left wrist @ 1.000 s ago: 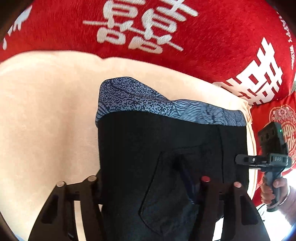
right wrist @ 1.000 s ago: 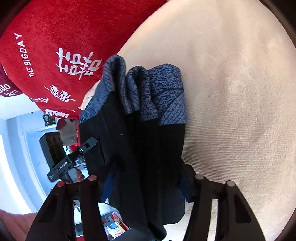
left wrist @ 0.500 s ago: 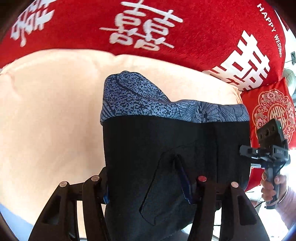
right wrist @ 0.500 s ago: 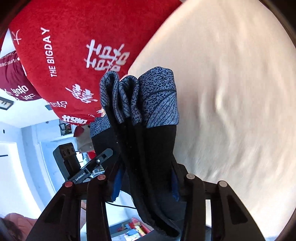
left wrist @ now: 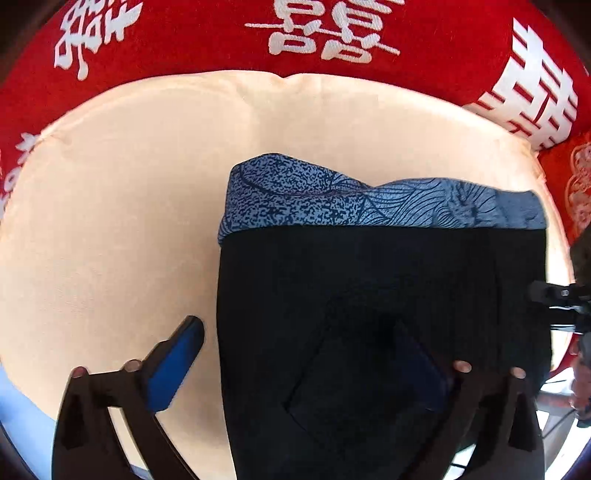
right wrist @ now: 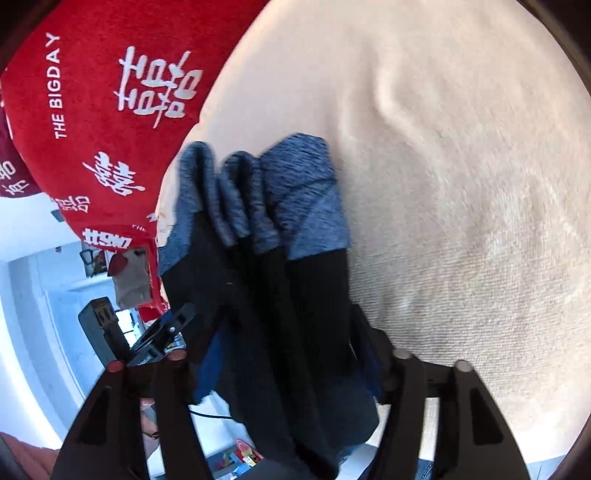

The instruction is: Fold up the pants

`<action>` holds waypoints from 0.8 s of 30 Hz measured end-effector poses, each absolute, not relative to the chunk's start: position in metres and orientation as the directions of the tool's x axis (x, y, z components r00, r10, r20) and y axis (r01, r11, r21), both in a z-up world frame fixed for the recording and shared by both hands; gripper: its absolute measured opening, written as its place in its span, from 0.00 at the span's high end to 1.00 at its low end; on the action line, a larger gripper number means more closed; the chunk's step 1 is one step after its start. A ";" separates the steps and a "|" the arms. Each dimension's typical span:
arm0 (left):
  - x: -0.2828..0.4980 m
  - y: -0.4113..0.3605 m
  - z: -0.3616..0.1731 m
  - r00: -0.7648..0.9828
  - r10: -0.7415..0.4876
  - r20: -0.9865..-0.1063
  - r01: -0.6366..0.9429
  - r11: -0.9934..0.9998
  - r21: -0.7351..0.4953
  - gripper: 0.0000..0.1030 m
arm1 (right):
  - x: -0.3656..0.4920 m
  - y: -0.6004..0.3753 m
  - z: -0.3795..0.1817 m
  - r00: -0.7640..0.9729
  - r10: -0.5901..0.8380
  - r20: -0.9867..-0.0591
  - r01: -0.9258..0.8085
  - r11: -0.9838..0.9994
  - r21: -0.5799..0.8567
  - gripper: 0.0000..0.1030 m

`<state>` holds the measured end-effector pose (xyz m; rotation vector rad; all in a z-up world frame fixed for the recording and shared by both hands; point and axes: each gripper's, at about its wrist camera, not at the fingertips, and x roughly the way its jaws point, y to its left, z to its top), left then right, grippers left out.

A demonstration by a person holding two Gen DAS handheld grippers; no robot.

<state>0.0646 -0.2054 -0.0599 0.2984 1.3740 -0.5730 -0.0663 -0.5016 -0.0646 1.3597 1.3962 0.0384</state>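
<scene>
Black pants (left wrist: 369, 295) with a blue patterned waistband (left wrist: 369, 206) lie folded on a cream cushion (left wrist: 129, 221). My left gripper (left wrist: 295, 332) points down over them and its jaws are opening wide. Its left finger (left wrist: 177, 362) shows a bare blue pad clear of the cloth, and its other finger sits dark over the pants. In the right wrist view the pants (right wrist: 288, 295) bunch into folds between the fingers of my right gripper (right wrist: 288, 321). Those jaws are opening too, and the cloth still hangs between the pads.
Red cushions (left wrist: 221, 22) with white characters line the back. More red cushions (right wrist: 92, 110) sit on the left of the right wrist view. The cream cushion's edge (right wrist: 162, 221) drops off there to a bright room. Each view shows the other gripper at its side (left wrist: 561, 302) (right wrist: 159, 332).
The left jaws sprang wide and the left finger came off the pants. The right jaws widened around the bunched cloth. Both grippers shifted along the cushion with the pants.
</scene>
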 end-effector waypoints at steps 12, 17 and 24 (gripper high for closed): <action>0.039 -0.206 -0.026 0.136 -0.163 -0.977 0.597 0.801 -0.051 0.01 | -0.089 -0.504 -0.017 0.197 0.483 -0.853 0.725 0.514 0.459 0.19; 0.011 -0.202 -0.007 0.187 -0.034 -0.982 0.622 0.777 0.092 0.01 | -0.116 -0.510 0.004 0.132 0.383 -0.914 0.786 0.521 0.331 0.15; -0.018 -0.194 0.038 0.157 -0.068 -0.985 0.632 0.774 0.047 0.01 | -0.122 -0.477 0.042 -0.047 0.219 -0.975 0.732 0.671 0.115 0.14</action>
